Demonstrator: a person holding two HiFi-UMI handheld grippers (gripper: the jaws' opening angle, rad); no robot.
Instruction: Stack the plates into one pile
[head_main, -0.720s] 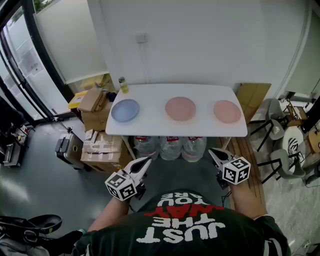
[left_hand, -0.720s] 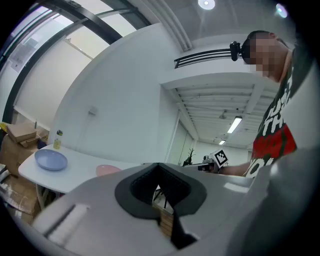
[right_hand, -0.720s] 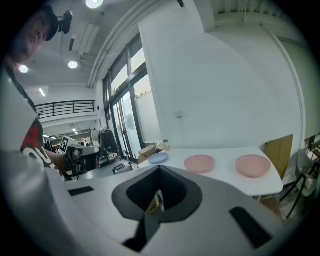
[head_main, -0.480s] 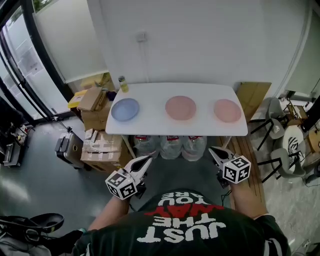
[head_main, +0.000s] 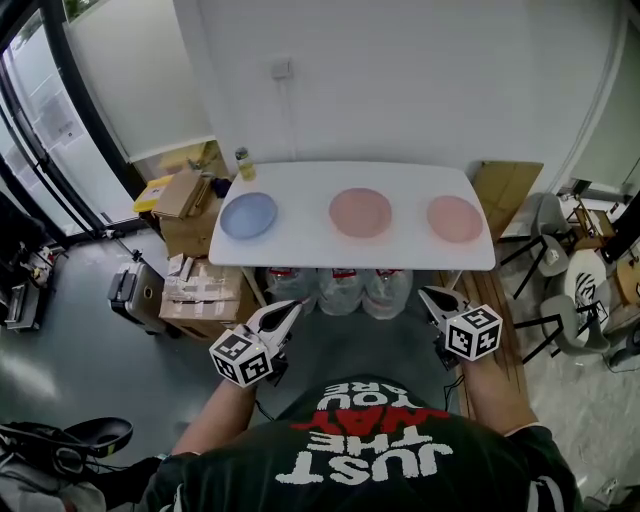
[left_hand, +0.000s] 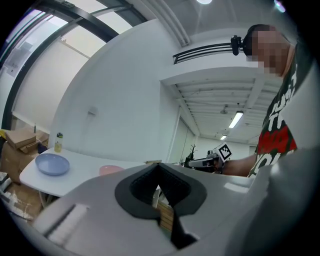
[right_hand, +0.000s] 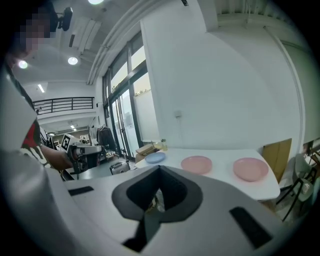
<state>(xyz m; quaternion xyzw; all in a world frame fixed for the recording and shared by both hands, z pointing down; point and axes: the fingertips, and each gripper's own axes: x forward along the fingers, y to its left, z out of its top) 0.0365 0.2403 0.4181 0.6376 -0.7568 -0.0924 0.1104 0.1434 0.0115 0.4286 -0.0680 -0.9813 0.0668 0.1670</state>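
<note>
White table (head_main: 400, 250) held a blue plate (head_main: 248, 214) and two pink plates (head_main: 360, 212), unstacked; left gripper (head_main: 290, 308) and right gripper (head_main: 428, 294) hung closed, empty. A first reach seemed next.

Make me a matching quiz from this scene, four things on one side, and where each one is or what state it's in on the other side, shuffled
Things:
1. blue plate
2. small bottle
3. cardboard boxes
4. left hand-held gripper

Places or states:
A. on the floor, left of the table
B. jaws shut and empty, held short of the table's near edge
C. lying on the table's left end
D. standing at the table's back left corner

Pairs: 1-C, 2-D, 3-A, 4-B
</note>
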